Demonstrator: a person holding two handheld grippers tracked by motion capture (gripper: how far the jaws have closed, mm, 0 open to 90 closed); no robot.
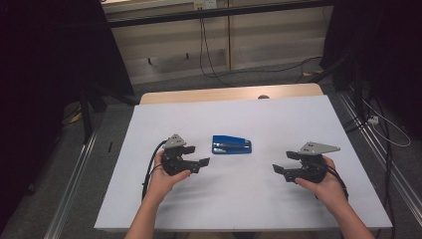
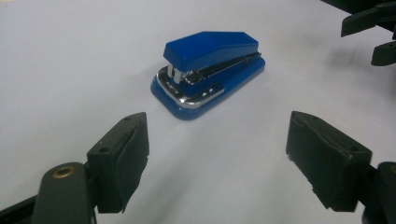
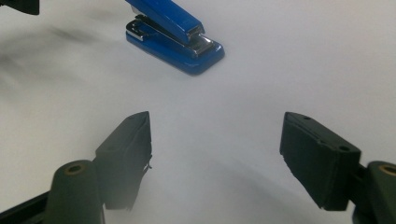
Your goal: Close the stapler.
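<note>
A small blue stapler (image 1: 232,145) with chrome trim lies flat on the white table (image 1: 249,199) near the middle. My left gripper (image 1: 198,157) hovers just left of it, jaws wide apart and empty, pointing right. In the left gripper view the stapler (image 2: 209,71) sits a short way ahead of the open left gripper (image 2: 217,144). My right gripper (image 1: 283,163) is farther off at the right, pointing left, also open and empty. In the right gripper view the stapler (image 3: 172,35) lies at the upper left, beyond the right gripper (image 3: 215,144).
The white sheet covers a wooden table whose far edge (image 1: 229,93) shows at the back. Black cables (image 1: 209,55) trail on the grey floor beyond. Metal rails (image 1: 74,179) run along both sides of the table.
</note>
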